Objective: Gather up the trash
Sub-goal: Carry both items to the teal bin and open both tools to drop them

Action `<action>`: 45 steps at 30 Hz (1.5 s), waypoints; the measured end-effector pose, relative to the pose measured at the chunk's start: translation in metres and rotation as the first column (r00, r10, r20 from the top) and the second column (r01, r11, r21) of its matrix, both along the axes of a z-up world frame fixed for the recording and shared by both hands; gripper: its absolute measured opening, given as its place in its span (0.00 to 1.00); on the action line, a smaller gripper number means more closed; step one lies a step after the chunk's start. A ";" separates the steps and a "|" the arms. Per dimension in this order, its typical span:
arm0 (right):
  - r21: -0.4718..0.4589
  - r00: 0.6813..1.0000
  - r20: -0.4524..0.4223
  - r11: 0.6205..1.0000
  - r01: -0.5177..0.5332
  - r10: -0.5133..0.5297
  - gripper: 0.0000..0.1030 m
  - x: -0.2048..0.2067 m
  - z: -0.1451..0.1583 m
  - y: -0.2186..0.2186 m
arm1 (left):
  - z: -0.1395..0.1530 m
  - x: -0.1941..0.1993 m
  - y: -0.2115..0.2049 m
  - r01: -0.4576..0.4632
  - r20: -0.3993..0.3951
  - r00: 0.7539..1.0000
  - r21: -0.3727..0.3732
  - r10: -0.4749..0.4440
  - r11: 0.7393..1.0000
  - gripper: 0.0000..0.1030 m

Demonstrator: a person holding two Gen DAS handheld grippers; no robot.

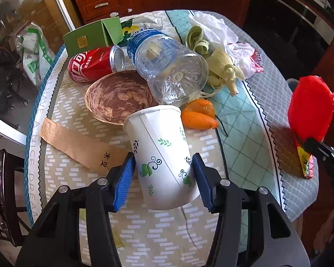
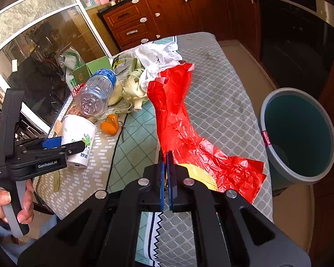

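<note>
A white paper cup with green leaf prints lies on the tablecloth, rim pointing away. My left gripper has its blue pads against both sides of the cup's lower half. In the right wrist view the same cup shows under the left gripper, which a hand holds. My right gripper is shut on a crumpled red plastic bag with a yellow patch. The left wrist view shows that red bag lifted off the table by the right gripper.
A trash pile lies behind the cup: clear water bottle, red cola can, green box, brown dish, orange peel, corn husks, white wrappers, brown paper strip. A grey bin stands beyond the table's right edge.
</note>
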State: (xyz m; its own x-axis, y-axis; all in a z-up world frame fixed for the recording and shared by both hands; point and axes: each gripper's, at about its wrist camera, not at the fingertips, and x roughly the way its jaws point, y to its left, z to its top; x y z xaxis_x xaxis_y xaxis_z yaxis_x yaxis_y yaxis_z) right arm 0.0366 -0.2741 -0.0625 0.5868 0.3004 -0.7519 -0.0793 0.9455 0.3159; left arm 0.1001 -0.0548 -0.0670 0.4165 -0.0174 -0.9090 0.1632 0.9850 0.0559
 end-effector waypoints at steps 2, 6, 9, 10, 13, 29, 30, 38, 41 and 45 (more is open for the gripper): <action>0.004 1.000 -0.001 1.000 0.002 -0.002 0.02 0.001 0.000 -0.003 | 0.011 -0.007 0.001 0.025 0.014 1.000 -0.028 -0.025 0.999 0.52; 0.017 1.000 0.000 1.000 0.007 -0.007 0.02 0.002 0.002 -0.010 | 0.039 -0.021 -0.010 0.104 0.045 0.994 -0.071 -0.101 0.992 0.52; 0.033 0.999 0.012 0.999 0.037 -0.037 0.02 0.003 0.008 -0.026 | 0.060 -0.023 -0.028 0.178 0.076 0.982 -0.101 -0.170 0.979 0.52; 0.043 0.998 0.016 0.998 0.055 -0.056 0.02 0.004 0.011 -0.035 | 0.067 -0.023 -0.036 0.201 0.084 0.978 -0.117 -0.193 0.973 0.53; 0.046 0.992 0.043 0.992 0.119 -0.121 0.02 0.006 0.024 -0.066 | 0.085 -0.014 -0.066 0.302 0.113 0.952 -0.177 -0.285 0.937 0.53; 0.021 0.950 -0.009 0.950 0.312 -0.312 0.02 0.034 0.020 -0.170 | 0.077 0.036 -0.168 0.497 0.136 0.868 -0.247 -0.478 0.832 0.53; 0.026 0.946 -0.014 0.946 0.323 -0.323 0.02 0.039 0.017 -0.174 | 0.076 0.037 -0.173 0.507 0.137 0.862 -0.245 -0.488 0.827 0.54; 0.017 0.895 -0.124 0.901 0.433 -0.427 0.57 0.072 -0.027 -0.219 | 0.060 0.055 -0.228 0.603 0.127 0.795 -0.280 -0.593 0.747 0.54; -0.015 0.884 -0.113 0.890 0.456 -0.454 0.60 0.068 -0.032 -0.227 | 0.045 0.062 -0.261 0.639 0.102 0.762 -0.286 -0.640 0.714 0.54; -0.049 0.855 -0.104 0.862 0.505 -0.508 0.70 0.057 -0.028 -0.242 | 0.020 0.068 -0.299 0.666 0.063 0.726 -0.314 -0.685 0.677 0.54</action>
State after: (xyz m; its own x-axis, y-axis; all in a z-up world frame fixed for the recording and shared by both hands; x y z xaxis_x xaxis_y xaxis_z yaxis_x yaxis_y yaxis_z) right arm 0.0932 -0.5157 -0.0903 0.5675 -0.0312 -0.8228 0.4461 0.8516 0.2754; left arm 0.1684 -0.3541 -0.0474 0.1342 -0.5418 -0.8297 0.7837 0.5705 -0.2458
